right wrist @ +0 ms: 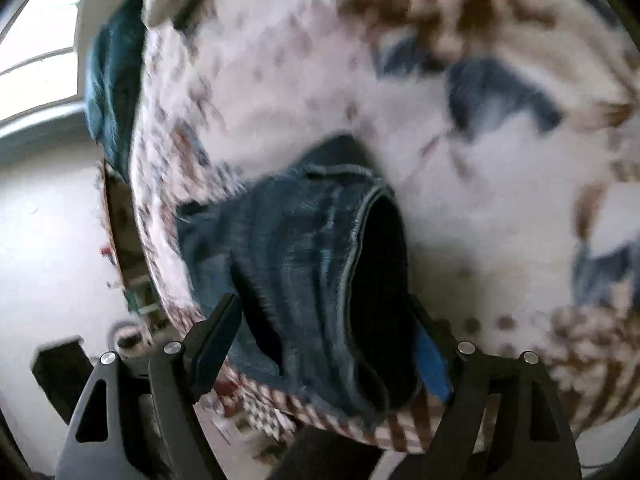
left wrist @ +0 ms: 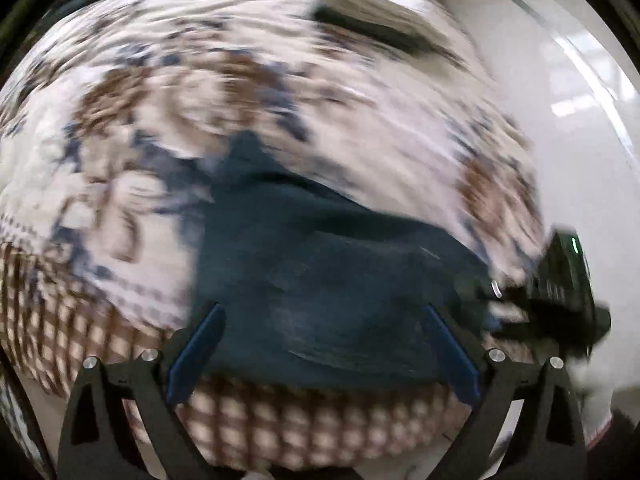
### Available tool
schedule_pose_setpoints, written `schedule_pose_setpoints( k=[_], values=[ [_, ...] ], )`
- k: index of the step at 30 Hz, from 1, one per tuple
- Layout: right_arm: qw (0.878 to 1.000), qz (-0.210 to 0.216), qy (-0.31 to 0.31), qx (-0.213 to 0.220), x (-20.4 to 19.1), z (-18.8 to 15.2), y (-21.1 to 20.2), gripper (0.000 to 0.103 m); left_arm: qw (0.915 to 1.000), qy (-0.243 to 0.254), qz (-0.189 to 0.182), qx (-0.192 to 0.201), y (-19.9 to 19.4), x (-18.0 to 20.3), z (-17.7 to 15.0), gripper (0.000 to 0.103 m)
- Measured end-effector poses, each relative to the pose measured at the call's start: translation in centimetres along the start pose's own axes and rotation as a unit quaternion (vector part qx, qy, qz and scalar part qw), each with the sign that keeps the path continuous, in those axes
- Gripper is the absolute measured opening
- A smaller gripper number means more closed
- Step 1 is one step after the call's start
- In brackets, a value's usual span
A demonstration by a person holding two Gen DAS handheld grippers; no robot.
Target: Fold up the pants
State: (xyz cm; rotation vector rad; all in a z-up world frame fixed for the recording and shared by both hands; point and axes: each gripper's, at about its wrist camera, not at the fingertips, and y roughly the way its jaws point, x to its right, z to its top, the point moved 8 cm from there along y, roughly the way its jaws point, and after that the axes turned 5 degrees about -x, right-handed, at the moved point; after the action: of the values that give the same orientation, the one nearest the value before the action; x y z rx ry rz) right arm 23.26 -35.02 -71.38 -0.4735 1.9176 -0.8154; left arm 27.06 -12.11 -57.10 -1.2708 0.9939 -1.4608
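Note:
Dark blue denim pants (left wrist: 320, 272) lie on a white cloth with brown and blue patterns (left wrist: 240, 92). My left gripper (left wrist: 322, 312) is open, its blue-padded fingers (left wrist: 196, 356) wide apart around the denim near the cloth's front edge. In the right wrist view the pants' hemmed leg opening (right wrist: 320, 264) sits between the fingers of my right gripper (right wrist: 328, 308), which is open around it. The other gripper shows blurred at the right edge of the left wrist view (left wrist: 560, 288). Both views are motion-blurred.
The patterned cloth (right wrist: 480, 160) covers a raised surface with a checked border (left wrist: 304, 424). A pale flat object (left wrist: 372, 12) lies at its far side. White floor (left wrist: 580, 120) lies to the right; a window (right wrist: 36, 60) and more denim (right wrist: 112, 92) show at the left.

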Motion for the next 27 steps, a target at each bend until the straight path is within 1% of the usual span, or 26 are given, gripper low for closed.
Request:
schedule_pose_setpoints(
  k=[1, 2, 3, 4, 5, 6, 7, 9, 10, 12, 13, 14, 15, 16, 17, 19, 21, 23, 24, 25, 26, 27],
  values=[
    [0.999, -0.026, -0.010, 0.016, -0.1, 0.2, 0.0, 0.050, 0.9997, -0.018, 0.016, -0.006, 0.6, -2.1, 0.9, 0.099],
    [0.997, -0.058, -0.032, 0.031, -0.6, 0.2, -0.5, 0.037, 0.9995, -0.026, 0.015, -0.008, 0.9, -2.9, 1.4, 0.099],
    [0.995, -0.075, -0.048, 0.045, -1.2, 0.2, -1.2, 0.028, 0.9991, -0.039, 0.012, -0.008, 1.3, -4.1, 2.4, 0.099],
    [0.994, -0.076, -0.059, 0.060, -1.9, 0.0, -2.0, 0.014, 0.9988, -0.047, 0.012, -0.007, 1.5, -4.9, 3.0, 0.099],
    [0.992, -0.068, -0.068, 0.078, -2.7, -0.1, -3.2, 0.010, 0.9984, -0.056, 0.003, -0.005, 1.7, -5.5, 3.8, 0.099],
    [0.990, -0.071, -0.078, 0.092, -3.3, -0.2, -4.3, 0.010, 0.9979, -0.065, 0.000, -0.006, 2.0, -6.2, 4.7, 0.099],
    [0.988, -0.083, -0.089, 0.098, -3.7, -0.3, -4.8, 0.010, 0.9975, -0.071, -0.003, -0.009, 2.5, -6.4, 5.5, 0.099],
    [0.983, -0.116, -0.102, 0.099, -3.4, 0.0, -4.5, 0.010, 0.9966, -0.076, -0.015, -0.028, 4.0, -6.9, 7.3, 0.099],
    [0.983, -0.124, -0.100, 0.090, -3.0, 0.3, -3.7, 0.010, 0.9959, -0.079, -0.020, -0.039, 4.8, -6.9, 7.9, 0.099],
    [0.985, -0.125, -0.094, 0.078, -2.2, 0.7, -2.8, 0.010, 0.9926, -0.079, -0.038, -0.084, 7.8, -6.9, 9.4, 0.099],
    [0.984, -0.130, -0.094, 0.074, -2.0, 0.9, -2.3, 0.010, 0.9917, -0.076, -0.041, -0.096, 8.4, -6.7, 9.6, 0.098],
    [0.983, -0.136, -0.096, 0.074, -2.0, 1.0, -2.1, 0.010, 0.9905, -0.072, -0.050, -0.106, 9.4, -6.5, 10.3, 0.088],
    [0.983, -0.136, -0.096, 0.075, -1.9, 1.1, -2.0, 0.010, 0.9904, -0.059, -0.060, -0.109, 9.9, -5.9, 10.8, 0.065],
    [0.984, -0.134, -0.090, 0.077, -1.7, 1.1, -2.0, 0.010, 0.9904, -0.043, -0.066, -0.114, 10.1, -5.4, 11.1, 0.048],
    [0.985, -0.131, -0.083, 0.076, -1.5, 1.1, -2.1, 0.010, 0.9903, -0.029, -0.056, -0.123, 10.6, -5.2, 11.4, 0.040],
    [0.986, -0.128, -0.068, 0.081, -0.8, 1.1, -2.3, 0.010, 0.9892, -0.033, -0.062, -0.129, 11.2, -5.2, 12.0, 0.037],
    [0.987, -0.123, -0.057, 0.084, -0.4, 1.1, -2.3, 0.010, 0.9866, -0.064, -0.078, -0.128, 11.6, -6.0, 12.3, 0.036],
    [0.987, -0.128, -0.050, 0.083, 0.0, 1.3, -2.2, 0.010, 0.9807, -0.109, -0.099, -0.128, 12.0, -7.2, 12.7, 0.035],
    [0.987, -0.132, -0.052, 0.081, 0.0, 1.5, -2.1, 0.011, 0.9734, -0.142, -0.122, -0.132, 12.2, -7.9, 12.7, 0.035],
    [0.988, -0.126, -0.051, 0.070, -0.1, 1.6, -1.9, 0.012, 0.9666, -0.166, -0.142, -0.135, 12.2, -8.3, 12.7, 0.035],
    [0.991, -0.110, -0.047, 0.059, -0.3, 1.6, -1.9, 0.012, 0.9652, -0.171, -0.147, -0.133, 12.1, -8.5, 12.8, 0.035],
    [0.993, -0.095, -0.041, 0.052, -0.3, 1.4, -2.1, 0.016, 0.9673, -0.165, -0.144, -0.127, 11.5, -8.5, 12.8, 0.036]
  ],
)
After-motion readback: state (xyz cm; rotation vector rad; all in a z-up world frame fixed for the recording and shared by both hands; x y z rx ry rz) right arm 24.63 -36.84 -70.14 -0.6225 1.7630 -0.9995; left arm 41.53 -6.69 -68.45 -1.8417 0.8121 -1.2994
